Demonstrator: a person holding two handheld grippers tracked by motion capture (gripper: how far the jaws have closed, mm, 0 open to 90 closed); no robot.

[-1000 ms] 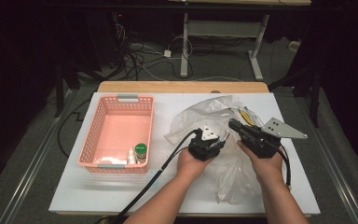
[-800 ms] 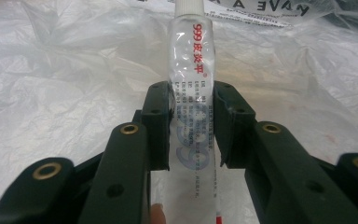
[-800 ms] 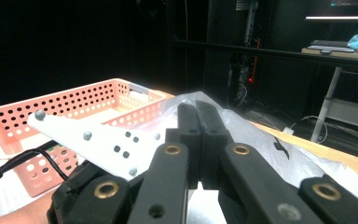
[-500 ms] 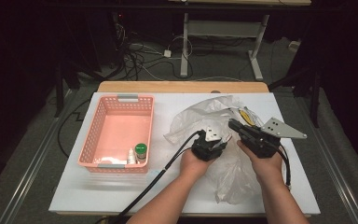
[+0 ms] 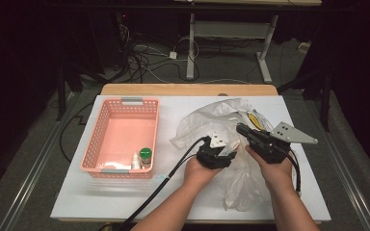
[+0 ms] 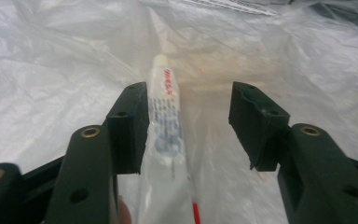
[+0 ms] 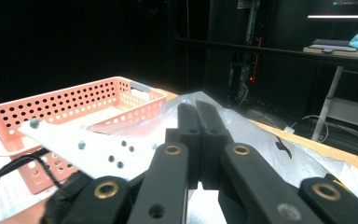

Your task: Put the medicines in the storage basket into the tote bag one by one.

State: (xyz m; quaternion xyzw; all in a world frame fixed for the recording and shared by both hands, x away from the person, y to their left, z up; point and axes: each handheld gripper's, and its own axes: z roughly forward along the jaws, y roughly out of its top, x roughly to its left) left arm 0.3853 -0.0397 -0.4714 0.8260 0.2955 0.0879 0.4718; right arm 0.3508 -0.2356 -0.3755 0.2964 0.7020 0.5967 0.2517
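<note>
A crumpled clear plastic bag point(image 5: 207, 120) lies on the white table point(image 5: 125, 202), right of centre. My left gripper point(image 5: 229, 146) reaches into it. In the left gripper view its jaws point(image 6: 189, 88) have just been opening and stand apart. A small white tube point(image 6: 165, 116) with blue print lies between them, against the left pad point(image 6: 130, 121) and well clear of the other, on the film point(image 6: 51, 70). My right gripper point(image 5: 241, 128) is shut at the bag's upper edge. In the right gripper view its fingertips point(image 7: 196, 107) pinch the film point(image 7: 261, 140), which peaks at them.
A pink perforated basket point(image 5: 120, 134) stands at the left of the table, also seen as the basket point(image 7: 74, 100) beyond my right gripper. It holds a green-capped bottle point(image 5: 145, 155) and a small white bottle point(image 5: 135, 161). Yellow-printed packets point(image 5: 255, 118) sit inside the bag.
The left hand has shifted only slightly over the bag. The right hand and the bag's raised edge have kept still.
</note>
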